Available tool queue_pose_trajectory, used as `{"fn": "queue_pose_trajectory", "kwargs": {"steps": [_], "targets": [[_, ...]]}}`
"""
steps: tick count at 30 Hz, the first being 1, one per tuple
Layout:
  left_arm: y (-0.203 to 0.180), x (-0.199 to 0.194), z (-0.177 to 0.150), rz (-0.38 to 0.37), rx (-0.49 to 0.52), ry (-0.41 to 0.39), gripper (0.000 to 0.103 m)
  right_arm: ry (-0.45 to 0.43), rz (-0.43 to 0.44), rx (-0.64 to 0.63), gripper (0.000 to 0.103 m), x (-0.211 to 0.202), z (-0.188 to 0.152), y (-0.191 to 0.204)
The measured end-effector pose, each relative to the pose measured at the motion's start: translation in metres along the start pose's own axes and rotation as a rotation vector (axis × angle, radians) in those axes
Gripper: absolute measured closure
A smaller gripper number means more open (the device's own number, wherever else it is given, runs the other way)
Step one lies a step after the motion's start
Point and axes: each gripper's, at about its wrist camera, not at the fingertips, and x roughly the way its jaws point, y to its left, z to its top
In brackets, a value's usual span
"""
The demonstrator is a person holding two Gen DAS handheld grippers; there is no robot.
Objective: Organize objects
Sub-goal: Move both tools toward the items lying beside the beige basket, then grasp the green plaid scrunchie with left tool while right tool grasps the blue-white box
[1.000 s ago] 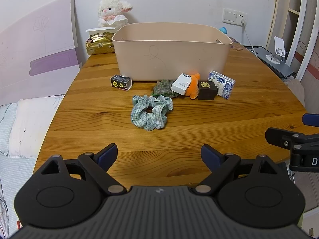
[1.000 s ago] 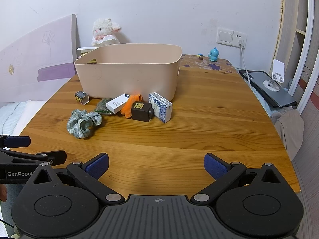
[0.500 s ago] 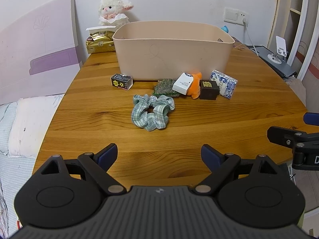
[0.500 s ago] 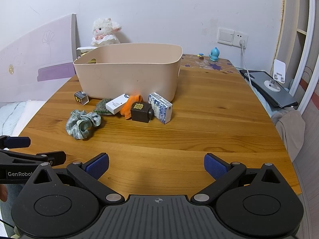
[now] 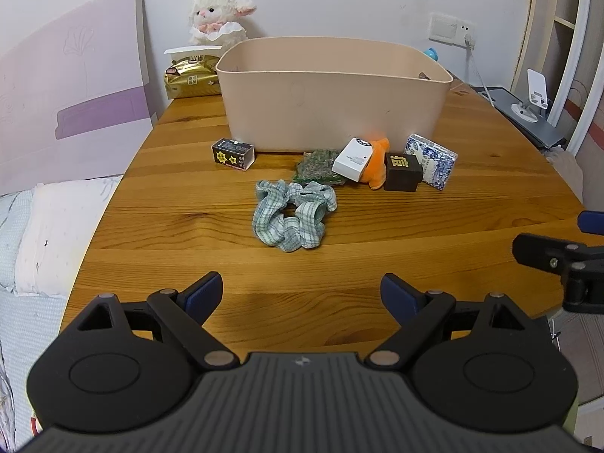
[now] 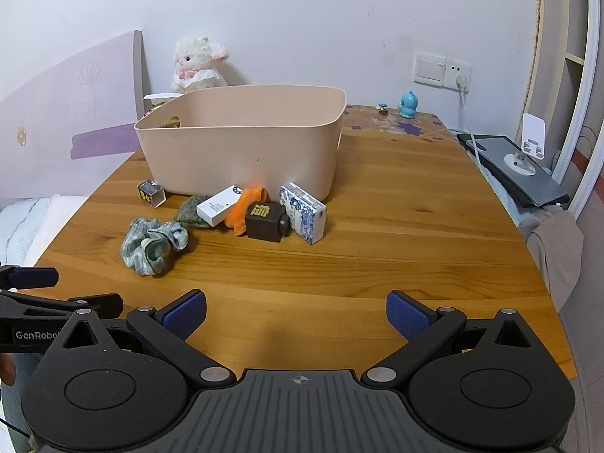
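A beige plastic bin (image 5: 332,90) (image 6: 241,139) stands on the wooden table (image 5: 377,249). In front of it lie a green checked scrunchie (image 5: 292,217) (image 6: 153,241), a small black box with yellow stars (image 5: 233,154) (image 6: 151,192), a green pad (image 5: 317,168), a white box (image 5: 353,159) (image 6: 219,205), an orange plush (image 5: 377,164) (image 6: 245,209), a dark brown box (image 5: 402,171) (image 6: 266,221) and a blue-white patterned box (image 5: 430,160) (image 6: 304,213). My left gripper (image 5: 301,294) is open and empty at the near edge, facing the scrunchie. My right gripper (image 6: 296,315) is open and empty.
A white plush lamb (image 5: 217,15) and a gold packet (image 5: 188,79) sit behind the bin at the back left. A blue figurine (image 6: 408,105) stands by the wall socket. A bed (image 5: 45,234) lies left of the table, and a grey device with a phone stand (image 6: 521,166) lies right.
Both grippers have moved slightly forward towards the objects, so the scrunchie and bin look a little nearer. Both stay open and nothing on the table has moved.
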Motion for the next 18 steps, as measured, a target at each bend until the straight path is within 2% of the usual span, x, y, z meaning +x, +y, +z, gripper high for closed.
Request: {"fn": "queue_pose_trajectory", "kwargs": {"steps": [18], "targets": [[0.006,0.032,0.014,0.001,-0.008,0.042,0.012,-0.024,-0.007,-0.05,0.0,0.036,0.018,-0.01]]}}
